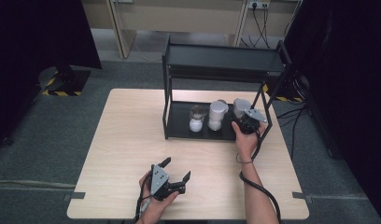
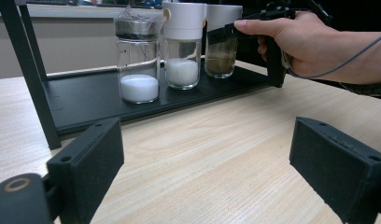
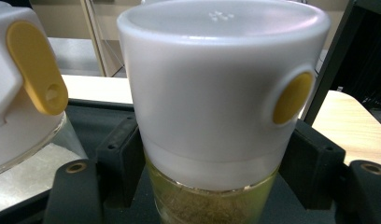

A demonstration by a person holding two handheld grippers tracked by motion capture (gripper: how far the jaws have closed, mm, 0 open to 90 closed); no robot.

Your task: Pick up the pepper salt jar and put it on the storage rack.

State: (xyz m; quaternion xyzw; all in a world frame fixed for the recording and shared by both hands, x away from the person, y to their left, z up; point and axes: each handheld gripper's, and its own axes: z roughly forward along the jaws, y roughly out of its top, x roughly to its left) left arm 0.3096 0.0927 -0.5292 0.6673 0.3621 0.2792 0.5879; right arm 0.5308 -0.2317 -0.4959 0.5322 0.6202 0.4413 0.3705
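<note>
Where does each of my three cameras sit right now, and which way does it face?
High view: above the near table edge, looking forward and down at the rack; both forearms show.
Left gripper view: low over the table, facing the rack's three jars; its open left gripper and the right hand show.
Right gripper view: inside the rack, right gripper clamped on the brown-spice jar.
Shared: that jar appears in every view.

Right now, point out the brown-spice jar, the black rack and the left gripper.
brown-spice jar point(image 3: 221, 93): right gripper view, white cap.
black rack point(image 1: 223, 58): high view, top shelf.
left gripper point(image 1: 175, 169): high view, between its open jaws.
</note>
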